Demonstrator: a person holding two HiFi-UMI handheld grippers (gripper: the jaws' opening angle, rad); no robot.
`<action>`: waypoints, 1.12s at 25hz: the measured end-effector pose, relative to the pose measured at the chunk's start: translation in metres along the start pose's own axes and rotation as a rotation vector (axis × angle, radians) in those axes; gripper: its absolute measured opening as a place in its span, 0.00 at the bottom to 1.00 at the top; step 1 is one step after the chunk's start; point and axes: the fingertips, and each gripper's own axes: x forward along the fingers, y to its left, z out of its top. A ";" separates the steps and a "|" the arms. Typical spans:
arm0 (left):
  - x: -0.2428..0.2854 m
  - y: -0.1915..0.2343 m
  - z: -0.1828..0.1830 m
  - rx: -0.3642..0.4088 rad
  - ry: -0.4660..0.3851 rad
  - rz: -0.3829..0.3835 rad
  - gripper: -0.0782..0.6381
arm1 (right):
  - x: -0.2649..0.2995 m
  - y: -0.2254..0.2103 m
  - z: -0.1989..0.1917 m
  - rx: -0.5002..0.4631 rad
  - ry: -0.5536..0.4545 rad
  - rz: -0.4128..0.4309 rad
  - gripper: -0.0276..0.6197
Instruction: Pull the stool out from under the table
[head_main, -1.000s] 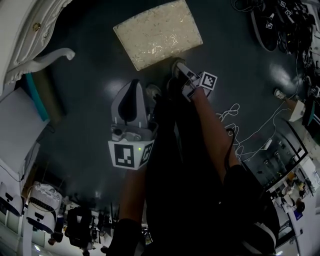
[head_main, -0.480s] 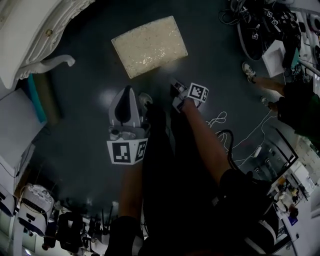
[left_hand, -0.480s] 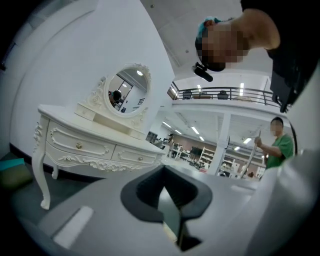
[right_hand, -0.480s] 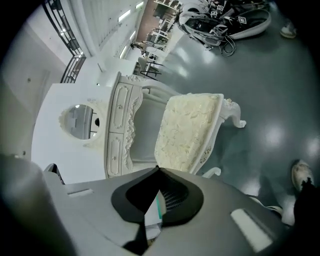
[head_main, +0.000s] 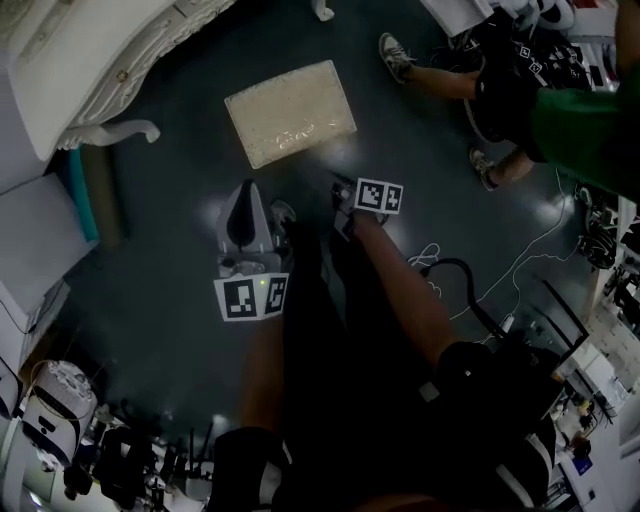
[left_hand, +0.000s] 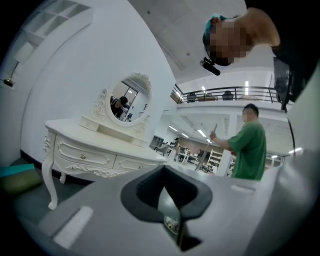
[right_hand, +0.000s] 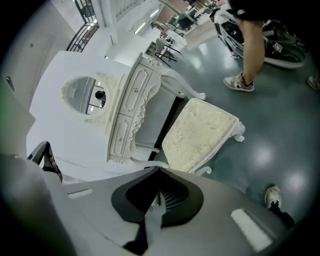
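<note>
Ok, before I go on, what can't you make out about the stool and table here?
Stool legs: head view, hidden under its own seat.
Table: head view, cut off by the top edge.
Table's right end: left gripper view, behind the left hand-held gripper; the stool is outside that view.

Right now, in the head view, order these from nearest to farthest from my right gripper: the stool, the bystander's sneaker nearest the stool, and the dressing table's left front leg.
1. The stool, on the floor just ahead of the right gripper.
2. The sneaker, beyond the stool's right corner.
3. The table leg, far off to the left.
</note>
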 end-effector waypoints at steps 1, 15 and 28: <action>-0.003 -0.004 0.004 0.000 -0.003 0.005 0.12 | -0.006 0.007 0.003 -0.015 -0.001 -0.002 0.04; -0.035 -0.041 0.058 0.065 0.002 -0.010 0.12 | -0.095 0.116 0.045 -0.389 -0.081 -0.175 0.04; -0.064 -0.056 0.118 0.090 -0.049 0.028 0.12 | -0.189 0.247 0.093 -0.696 -0.331 -0.182 0.04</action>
